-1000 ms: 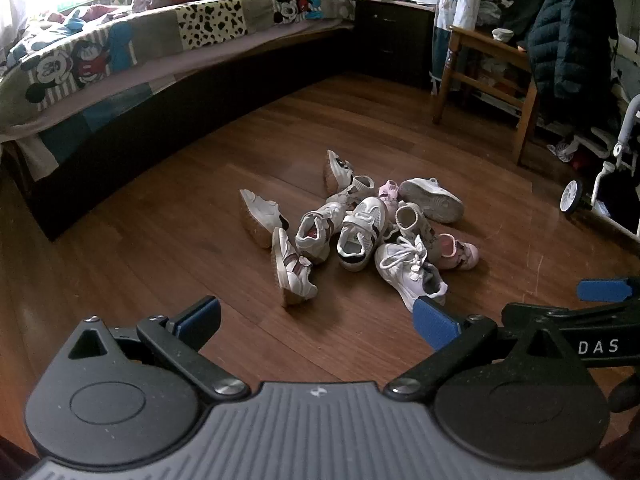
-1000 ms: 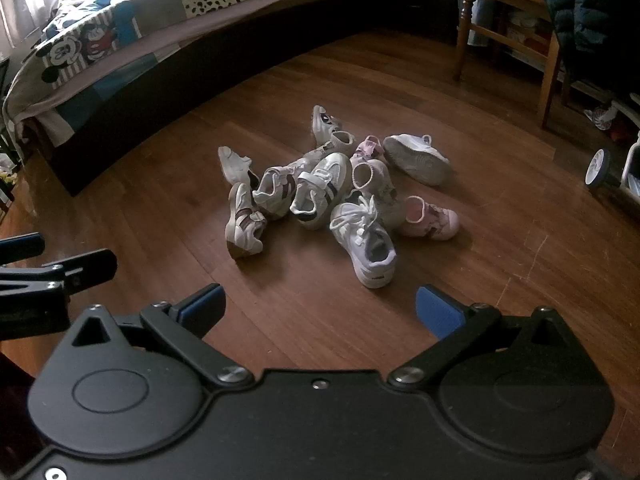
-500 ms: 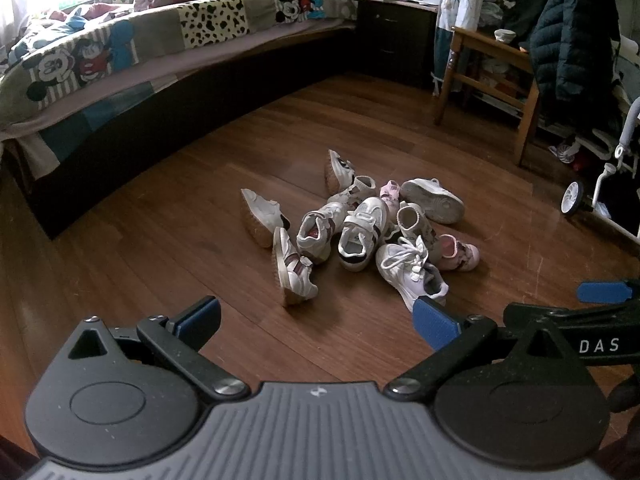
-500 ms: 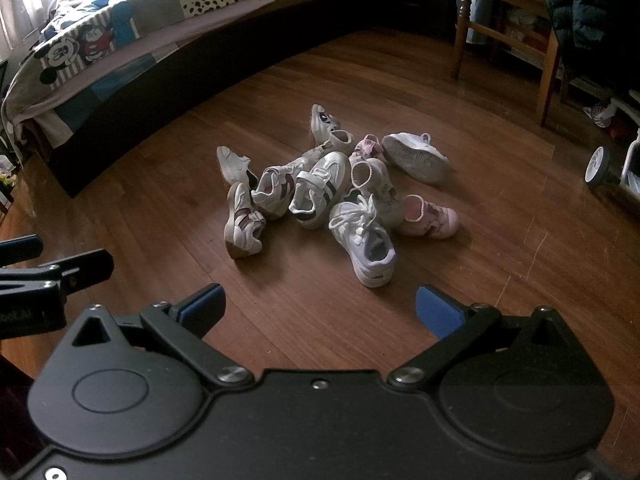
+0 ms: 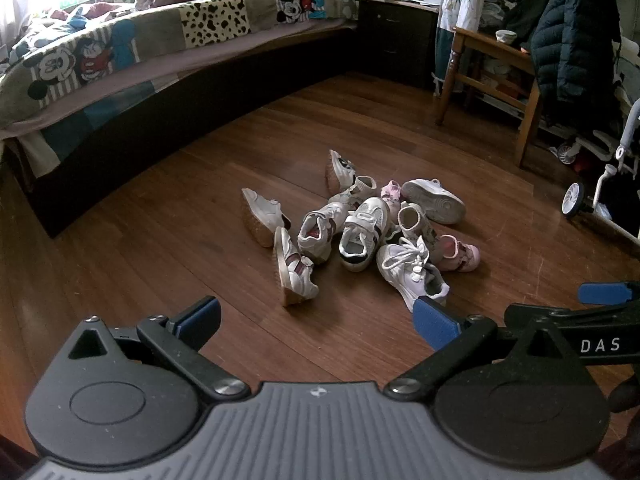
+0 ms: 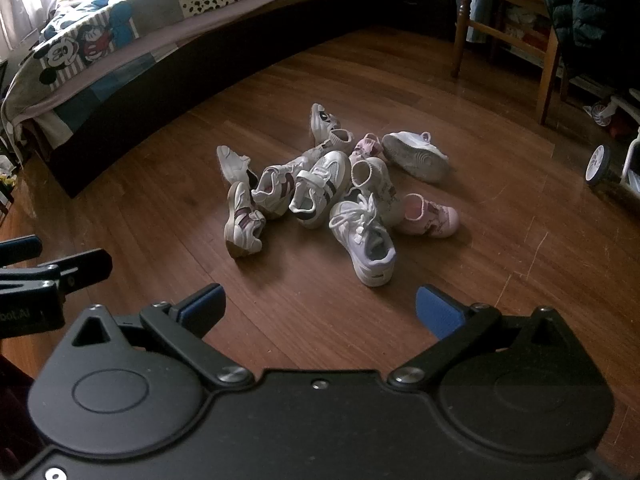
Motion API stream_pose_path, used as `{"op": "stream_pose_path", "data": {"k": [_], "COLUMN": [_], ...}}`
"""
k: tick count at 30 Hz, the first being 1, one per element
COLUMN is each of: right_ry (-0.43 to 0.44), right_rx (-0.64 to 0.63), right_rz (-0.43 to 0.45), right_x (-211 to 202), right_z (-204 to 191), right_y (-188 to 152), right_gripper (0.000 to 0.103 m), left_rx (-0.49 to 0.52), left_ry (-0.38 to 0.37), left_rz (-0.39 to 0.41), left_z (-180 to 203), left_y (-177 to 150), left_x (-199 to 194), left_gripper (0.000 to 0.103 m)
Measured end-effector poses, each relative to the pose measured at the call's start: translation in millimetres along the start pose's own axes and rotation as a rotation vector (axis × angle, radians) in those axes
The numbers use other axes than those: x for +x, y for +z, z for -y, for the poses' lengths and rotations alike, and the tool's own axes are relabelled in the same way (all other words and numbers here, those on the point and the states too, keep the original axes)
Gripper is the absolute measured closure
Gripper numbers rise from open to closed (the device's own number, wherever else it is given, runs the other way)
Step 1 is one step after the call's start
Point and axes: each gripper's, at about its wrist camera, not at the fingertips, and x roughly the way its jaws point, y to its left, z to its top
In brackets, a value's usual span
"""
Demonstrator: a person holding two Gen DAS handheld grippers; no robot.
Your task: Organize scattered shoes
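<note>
Shoes lie heaped on the brown wooden floor (image 5: 160,240) ahead of the left gripper (image 5: 316,320), which is spread wide and empty; its right finger overlaps the heel of the white lace-up sneaker (image 5: 408,272).

From the right gripper (image 6: 320,308), likewise released, that sneaker (image 6: 366,240) points lengthwise away, nearest of roughly ten shoes.

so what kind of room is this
Most likely a child's bedroom. A bed with a Mickey Mouse patchwork quilt runs along the left, a pile of small white and pink children's shoes lies on the brown wooden plank floor, and a dark puffer jacket hangs by a wooden chair.
</note>
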Motion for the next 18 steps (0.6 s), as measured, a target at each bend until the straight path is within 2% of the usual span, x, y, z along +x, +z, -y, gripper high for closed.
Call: {"op": "stream_pose_path", "data": {"k": [18], "right_ry": [-0.006], "right_rx": [0.001], "right_rz": [-0.01], "right_x": [2.0], "right_z": [2.2], "right_y": [-0.2], "right_gripper": [0.0], "left_rx": [-0.012], "left_ry": [-0.018], "left_rz": [-0.006], "left_z": [-23.2], "left_y": [0.2], "left_x": [2.8], "left_gripper": [0.0]}}
